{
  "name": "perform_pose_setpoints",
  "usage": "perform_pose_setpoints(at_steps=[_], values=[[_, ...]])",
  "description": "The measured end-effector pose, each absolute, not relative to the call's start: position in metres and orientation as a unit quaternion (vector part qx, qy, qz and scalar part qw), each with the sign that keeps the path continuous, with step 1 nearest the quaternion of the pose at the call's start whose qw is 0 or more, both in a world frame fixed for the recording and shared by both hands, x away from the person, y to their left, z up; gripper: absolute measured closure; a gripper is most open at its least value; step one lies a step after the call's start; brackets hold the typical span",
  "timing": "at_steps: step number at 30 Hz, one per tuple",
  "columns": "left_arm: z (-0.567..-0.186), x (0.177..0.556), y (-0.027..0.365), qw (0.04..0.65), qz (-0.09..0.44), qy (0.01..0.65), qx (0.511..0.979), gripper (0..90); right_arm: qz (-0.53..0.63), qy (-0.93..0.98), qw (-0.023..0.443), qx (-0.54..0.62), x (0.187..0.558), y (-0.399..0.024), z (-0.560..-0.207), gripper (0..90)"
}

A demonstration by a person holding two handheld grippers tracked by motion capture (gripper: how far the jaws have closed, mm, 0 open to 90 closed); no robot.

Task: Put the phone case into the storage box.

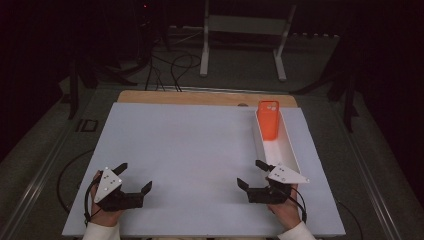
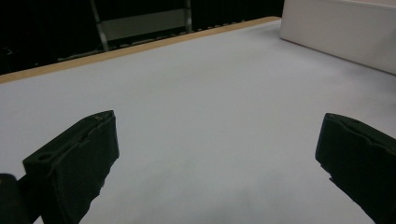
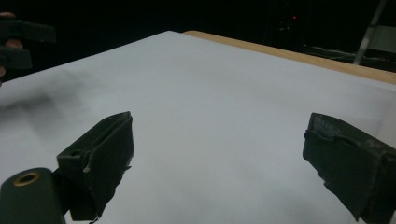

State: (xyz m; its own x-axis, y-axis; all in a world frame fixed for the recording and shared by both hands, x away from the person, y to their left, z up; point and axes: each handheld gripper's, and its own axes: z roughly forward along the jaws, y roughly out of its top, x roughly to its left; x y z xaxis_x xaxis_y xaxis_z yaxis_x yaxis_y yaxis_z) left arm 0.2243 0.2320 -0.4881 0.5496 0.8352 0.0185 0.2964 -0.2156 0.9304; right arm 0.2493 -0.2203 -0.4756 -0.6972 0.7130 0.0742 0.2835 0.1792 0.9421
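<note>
Trouble could come from the long white rectangular tray (image 1: 289, 150): a reach might clip its wall and shove it (my guess). Inside the tray's far end lay the glossy orange plastic phone case (image 1: 269, 120), camera cutout up. Near the tray's close end hovered the right claw (image 1: 254, 174), spread wide; well apart, the left claw (image 1: 134, 177) was spread too, over the white worktop (image 1: 190, 150).

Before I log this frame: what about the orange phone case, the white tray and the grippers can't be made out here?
- Orange phone case, high view: its lower end sits behind the white tray wall; too small for detail.
- Tray, left gripper view: cut off by the top-right edge, inside hidden.
- Right gripper, high view: its grey plate covers the tray's near end.
</note>
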Motion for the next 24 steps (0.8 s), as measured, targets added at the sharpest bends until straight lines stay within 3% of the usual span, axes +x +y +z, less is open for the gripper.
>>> perform_pose_setpoints(at_steps=[24], values=[[-0.488, 0.220, 0.230, 0.496, 0.275, 0.375, 0.733, 0.2, 0.561, 0.729, 0.205, 0.334, 0.234, -0.226, -0.487, 8.6]])
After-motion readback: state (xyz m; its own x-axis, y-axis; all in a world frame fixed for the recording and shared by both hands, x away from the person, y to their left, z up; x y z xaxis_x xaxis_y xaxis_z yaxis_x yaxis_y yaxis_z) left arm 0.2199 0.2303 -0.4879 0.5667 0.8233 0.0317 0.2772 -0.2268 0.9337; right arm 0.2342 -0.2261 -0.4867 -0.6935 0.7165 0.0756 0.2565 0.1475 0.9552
